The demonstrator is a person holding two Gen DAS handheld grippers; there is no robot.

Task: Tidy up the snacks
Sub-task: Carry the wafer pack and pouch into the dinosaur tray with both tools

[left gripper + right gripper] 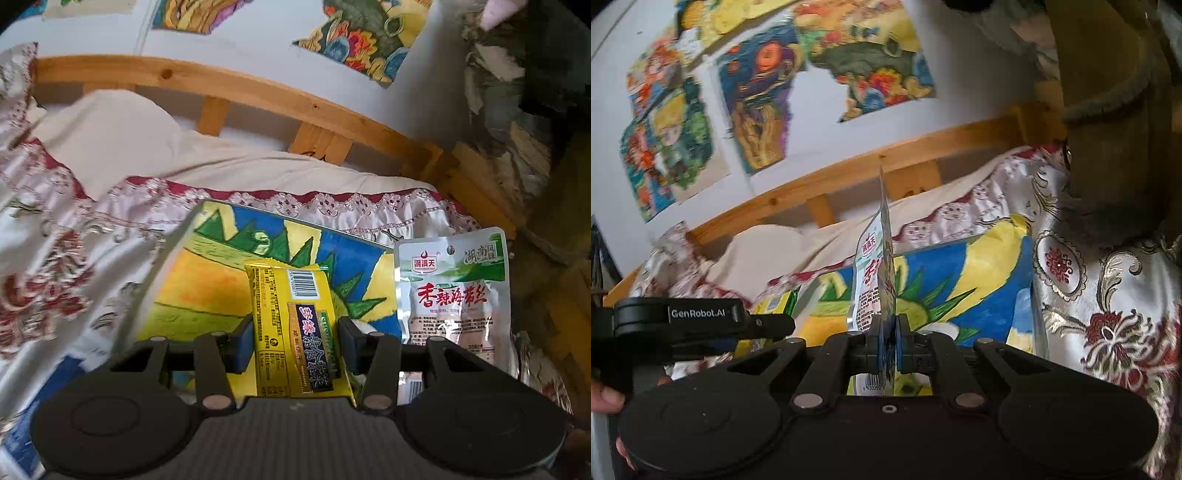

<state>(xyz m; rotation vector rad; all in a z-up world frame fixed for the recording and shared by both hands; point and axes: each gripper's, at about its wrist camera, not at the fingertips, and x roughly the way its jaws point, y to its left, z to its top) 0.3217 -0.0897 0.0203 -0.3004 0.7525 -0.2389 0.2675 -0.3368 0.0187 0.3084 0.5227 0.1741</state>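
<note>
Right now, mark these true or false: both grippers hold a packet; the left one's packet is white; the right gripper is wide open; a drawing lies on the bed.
1. Both grippers hold a packet. True: left gripper, right gripper.
2. The left holds the white packet. False: it holds the yellow packet; the white packet is in the right.
3. The right gripper is wide open. False: it is shut on the white packet.
4. A drawing lies on the bed. True.

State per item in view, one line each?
Yellow snack packet: lifted, clamped between the left gripper fingers.
White snack pouch: lifted, edge-on, pinched by the shut right gripper.
Painted board: lying flat on the bedspread.
</note>
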